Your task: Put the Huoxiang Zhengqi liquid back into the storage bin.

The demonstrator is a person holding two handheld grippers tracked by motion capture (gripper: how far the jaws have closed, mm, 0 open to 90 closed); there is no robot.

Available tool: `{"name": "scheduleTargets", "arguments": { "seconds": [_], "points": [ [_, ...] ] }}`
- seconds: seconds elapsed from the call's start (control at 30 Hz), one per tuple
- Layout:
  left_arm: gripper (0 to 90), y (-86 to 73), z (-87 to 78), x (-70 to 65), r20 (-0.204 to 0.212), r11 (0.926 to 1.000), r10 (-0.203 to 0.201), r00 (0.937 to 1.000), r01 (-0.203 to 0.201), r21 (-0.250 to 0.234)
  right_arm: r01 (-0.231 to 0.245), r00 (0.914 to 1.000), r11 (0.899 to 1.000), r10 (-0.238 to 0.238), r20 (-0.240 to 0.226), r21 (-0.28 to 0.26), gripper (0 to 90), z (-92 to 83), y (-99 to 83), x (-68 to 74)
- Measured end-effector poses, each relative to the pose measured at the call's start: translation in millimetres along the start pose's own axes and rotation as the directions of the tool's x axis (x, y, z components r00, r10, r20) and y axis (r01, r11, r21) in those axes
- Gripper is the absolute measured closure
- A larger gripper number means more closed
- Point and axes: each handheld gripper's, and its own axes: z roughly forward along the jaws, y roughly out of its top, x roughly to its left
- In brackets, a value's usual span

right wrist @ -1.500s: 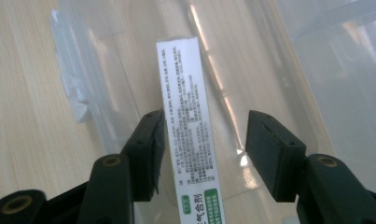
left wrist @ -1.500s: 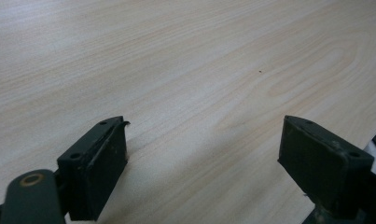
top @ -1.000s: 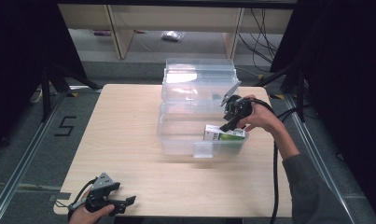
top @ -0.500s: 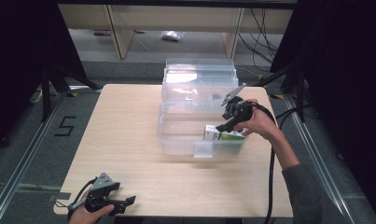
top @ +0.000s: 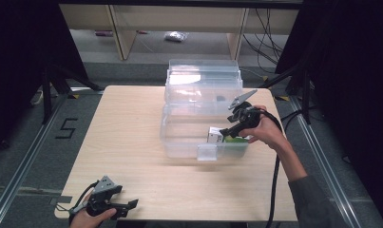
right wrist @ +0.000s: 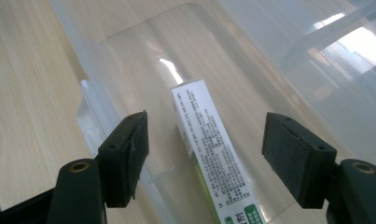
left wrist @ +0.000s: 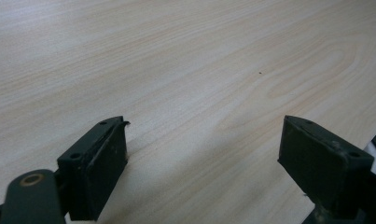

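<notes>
Inside the clear bin (top: 179, 142), the right gripper (top: 225, 134) has just been opening above the box (right wrist: 209, 154).

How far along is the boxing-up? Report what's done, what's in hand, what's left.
Done: the white-and-green carton lies inside the clear plastic bin. In hand: the right gripper hangs over it, its jaws having just been opening, the carton between them but apart from both pads. The left gripper sits open on the wooden table. Left: probably pulling the right gripper out.
</notes>
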Motion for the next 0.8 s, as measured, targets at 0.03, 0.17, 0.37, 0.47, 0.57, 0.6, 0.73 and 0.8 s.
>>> {"name": "scheduleTargets", "arguments": {
  "seconds": [0.03,0.17,0.37,0.47,0.57,0.6,0.73,0.8],
  "points": [
    [14.9,0.2,0.0,0.4,0.002,1.0,0.003,1.0,-0.003,0.003,-0.032,0.9995,0.999,0.032,0.001,0.005,32.3,-0.1,-1.3,2.0],
    [14.9,-0.1,0.4,-0.8,-0.006,1.0,0.001,1.0,-0.001,-0.003,-0.047,0.9989,0.999,0.047,0.001,0.015,31.4,0.2,-4.9,1.0],
    [14.8,-0.1,0.3,-0.6,-0.009,1.0,0.0,1.0,0.0,-0.002,-0.077,0.997,0.997,0.077,0.004,-0.007,30.8,-2.2,-7.2,7.5],
    [14.8,-0.2,0.5,-0.5,0.001,1.0,0.001,1.0,-0.001,-0.004,-0.037,0.999,0.998,0.038,0.025,-0.046,30.5,0.1,-10.2,9.2],
    [14.8,0.0,-0.1,-0.3,0.001,1.0,0.001,1.0,-0.001,0.001,-0.076,0.9969,0.996,0.077,0.02,-0.041,30.3,-1.6,-11.2,13.8],
    [14.9,0.0,0.0,-0.2,0.002,1.0,0.002,1.0,-0.002,0.002,-0.096,0.9951,0.993,0.098,0.014,-0.067,30.6,-2.4,-13.1,17.4],
    [14.9,0.1,-0.7,0.5,0.0,0.9999,0.01,0.9999,-0.01,0.009,-0.087,0.9957,0.993,0.089,0.023,-0.077,30.4,-3.7,-16.8,20.3],
    [14.8,0.2,0.0,0.0,0.001,1.0,0.001,1.0,-0.001,0.006,-0.087,0.9958,0.992,0.089,0.02,-0.091,29.5,-3.9,-20.9,24.0]
  ]
}}
